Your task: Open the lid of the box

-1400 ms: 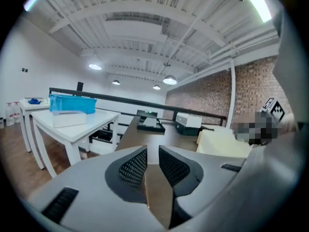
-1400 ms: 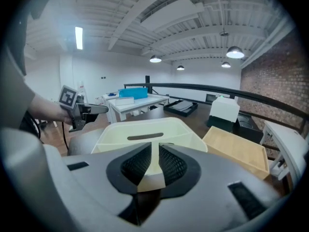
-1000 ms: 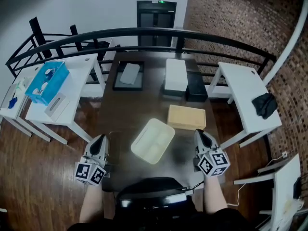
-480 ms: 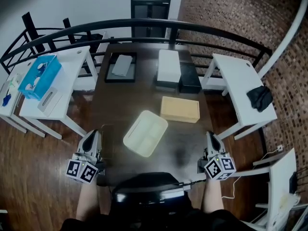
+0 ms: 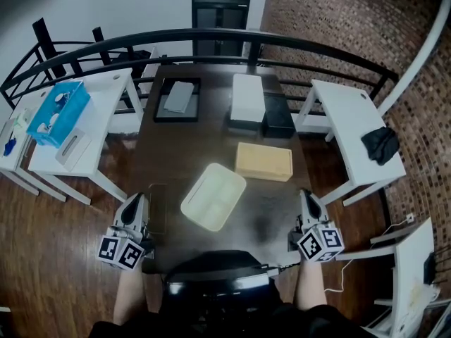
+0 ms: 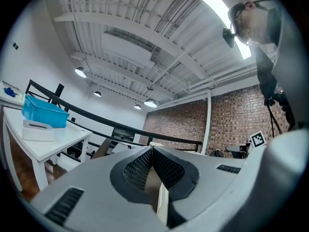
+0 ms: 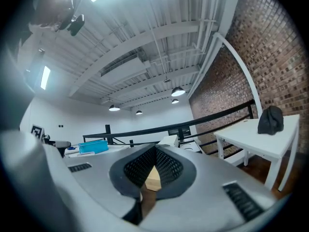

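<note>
blue bin (image 5: pixel 60 113) sat on a white desk (image 5: pixel 106 139) at the far left. nearer in, the left gripper (image 5: pixel 134 201) was held low just off the near left corner of the dark table (image 5: pixel 211 136). its forearm (image 5: pixel 130 298) came up from the bottom edge, with the marker cube toward the person and the tips pointing away along the table's side. its jaws were pressed together tip to tip, with nothing between them.

the cream box (image 5: pixel 213 196) lay askew on the table, between the two grippers and a little ahead of them. it was well apart from both, and its lid looked shut. a tan box (image 5: pixel 263 160) lay near it, up and to the right, not touching it.

the right gripper (image 5: pixel 304 198) mirrored the left at the table's near right edge, low, pointing forward, cube toward the person. its jaws were also closed on nothing. its own view showed a sliver of the tan box behind the mesh pads.

a black cloth (image 5: pixel 381 145) lay on a second desk (image 5: pixel 345 118) at the far right.
</note>
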Demonstrator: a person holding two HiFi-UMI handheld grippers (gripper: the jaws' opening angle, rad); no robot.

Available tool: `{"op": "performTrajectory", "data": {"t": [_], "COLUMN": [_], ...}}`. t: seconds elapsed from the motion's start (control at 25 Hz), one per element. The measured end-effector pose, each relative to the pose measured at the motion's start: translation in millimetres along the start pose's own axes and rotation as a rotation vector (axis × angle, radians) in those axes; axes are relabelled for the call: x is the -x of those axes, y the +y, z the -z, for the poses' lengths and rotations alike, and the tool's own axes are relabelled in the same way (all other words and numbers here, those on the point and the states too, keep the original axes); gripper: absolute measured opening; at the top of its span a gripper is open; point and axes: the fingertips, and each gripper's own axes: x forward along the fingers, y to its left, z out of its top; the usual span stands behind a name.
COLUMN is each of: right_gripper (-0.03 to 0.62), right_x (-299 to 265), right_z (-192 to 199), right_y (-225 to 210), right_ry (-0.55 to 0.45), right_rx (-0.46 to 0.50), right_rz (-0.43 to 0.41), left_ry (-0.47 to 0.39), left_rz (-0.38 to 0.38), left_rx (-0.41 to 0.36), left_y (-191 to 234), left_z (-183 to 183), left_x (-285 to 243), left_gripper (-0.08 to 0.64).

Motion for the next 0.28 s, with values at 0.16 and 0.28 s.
{"op": "performTrajectory", "data": {"t": [0.16, 0.28], "right_gripper": [0.002, 0.002], "right_x": [-2.2, -1.9], "right_z": [-1.1, 4.6], "right_y": [1.9, -0.1], "right_ry": [0.0, 0.005], "right_rx": [0.008, -0.002], "right_rz": [-0.002, -0.002], "left_ry": [0.01, 0.021], "left_rz": [-0.005, 0.0], "left_rx": [0.009, 0.009], "left_y": [3.7, 3.9], "left_z": [5.5, 9.2], "left_x": [-0.1, -1.3], "left_gripper": [0.0, 0.0]}}
